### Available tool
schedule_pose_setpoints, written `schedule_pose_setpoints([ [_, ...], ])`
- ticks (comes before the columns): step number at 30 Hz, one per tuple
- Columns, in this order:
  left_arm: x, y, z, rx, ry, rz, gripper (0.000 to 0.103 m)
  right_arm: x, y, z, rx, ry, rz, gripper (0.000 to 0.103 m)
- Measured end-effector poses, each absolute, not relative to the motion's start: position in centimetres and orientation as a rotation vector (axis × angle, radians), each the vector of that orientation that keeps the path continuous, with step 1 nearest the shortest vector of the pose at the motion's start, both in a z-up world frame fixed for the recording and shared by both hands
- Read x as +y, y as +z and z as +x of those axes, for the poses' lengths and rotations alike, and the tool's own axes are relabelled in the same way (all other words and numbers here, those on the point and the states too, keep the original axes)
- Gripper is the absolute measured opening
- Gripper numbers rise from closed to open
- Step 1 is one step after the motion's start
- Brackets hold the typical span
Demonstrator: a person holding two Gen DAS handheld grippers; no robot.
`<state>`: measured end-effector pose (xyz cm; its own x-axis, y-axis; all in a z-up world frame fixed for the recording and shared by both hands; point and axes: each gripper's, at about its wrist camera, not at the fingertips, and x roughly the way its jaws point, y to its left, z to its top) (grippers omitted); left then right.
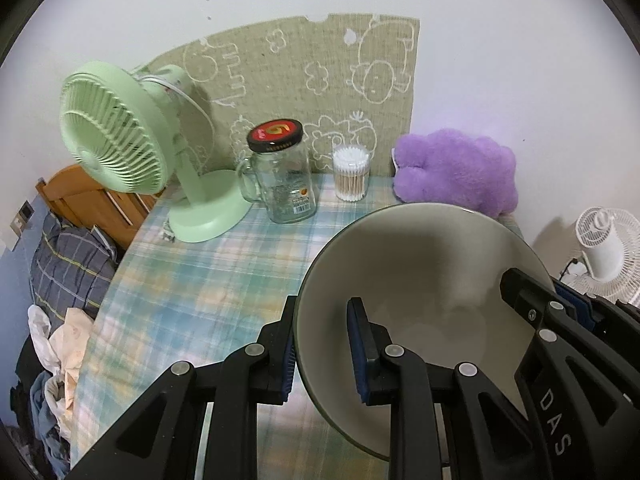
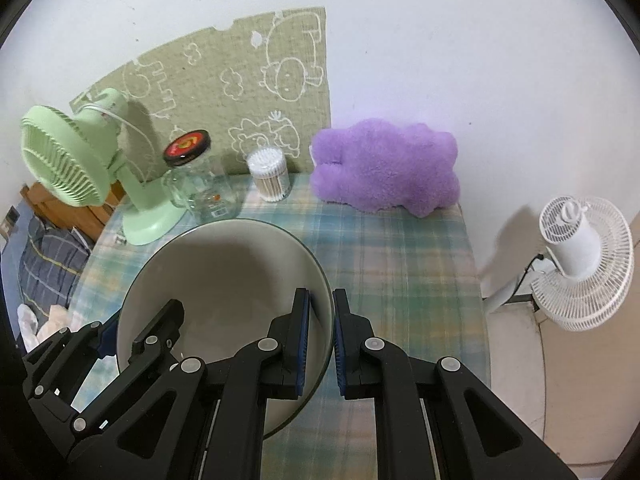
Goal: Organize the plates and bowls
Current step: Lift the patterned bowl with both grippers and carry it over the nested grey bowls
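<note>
Both grippers pinch one grey-green bowl (image 1: 420, 280) by opposite sides of its rim: left gripper (image 1: 324, 344) on its left edge, right gripper (image 2: 320, 340) on its right edge, each with one finger inside and one outside the wall. The bowl hangs tilted above the near part of the plaid-covered surface (image 2: 400, 280), apart from the glass jar (image 1: 286, 178), cotton swab tub (image 1: 351, 174), green fan (image 1: 120, 140) and purple plush (image 2: 384, 168) along the far edge. Judged early to midway: one bowl in carry, not yet set down; no plates, other bowls or stacking spot in view.
</note>
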<state>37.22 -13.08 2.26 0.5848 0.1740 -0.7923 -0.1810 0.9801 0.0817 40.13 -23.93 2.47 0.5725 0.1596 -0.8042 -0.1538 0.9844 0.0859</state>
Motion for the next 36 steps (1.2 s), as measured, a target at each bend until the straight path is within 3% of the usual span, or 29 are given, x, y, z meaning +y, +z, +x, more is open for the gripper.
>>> schedule_pose_setpoints([
  [13,-9.4,4.8,28.7,0.911,0.174,-0.016,0.021,-20.6,5.9,31.3,0.912,0.152,-0.002,0.014],
  [36,-2.0,1.1,16.2,0.989,0.058,0.009,0.021,-12.7,3.3,16.6,0.974,0.066,0.003,0.014],
])
